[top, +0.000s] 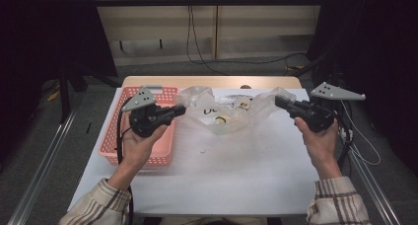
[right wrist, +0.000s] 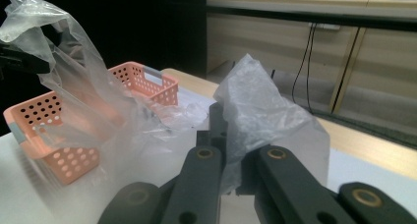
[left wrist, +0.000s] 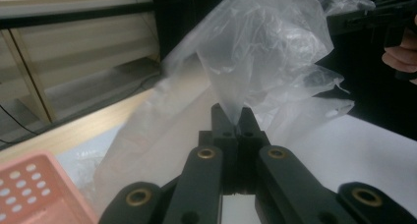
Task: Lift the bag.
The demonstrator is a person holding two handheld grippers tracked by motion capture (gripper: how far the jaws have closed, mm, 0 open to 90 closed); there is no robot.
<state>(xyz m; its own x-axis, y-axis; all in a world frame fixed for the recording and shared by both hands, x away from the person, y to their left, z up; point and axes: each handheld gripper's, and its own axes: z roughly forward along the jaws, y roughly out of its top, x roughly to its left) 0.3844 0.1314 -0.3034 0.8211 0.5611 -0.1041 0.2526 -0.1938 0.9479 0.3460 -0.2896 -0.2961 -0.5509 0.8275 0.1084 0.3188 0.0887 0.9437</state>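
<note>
A clear plastic bag (top: 229,111) hangs stretched between my two grippers above the white table (top: 222,175). Small items lie inside it, one with a yellow ring (top: 221,119). My left gripper (top: 181,108) is shut on the bag's left corner, and in the left gripper view the film (left wrist: 260,52) rises from between the closed jaws of that gripper (left wrist: 237,123). My right gripper (top: 279,101) is shut on the bag's right corner; in the right gripper view crumpled film (right wrist: 260,116) is pinched in that gripper (right wrist: 225,118).
A pink perforated basket (top: 162,94) stands at the table's left side, under my left hand. Cables run down the wall behind the table and along its right edge. Metal rails flank the table on the floor.
</note>
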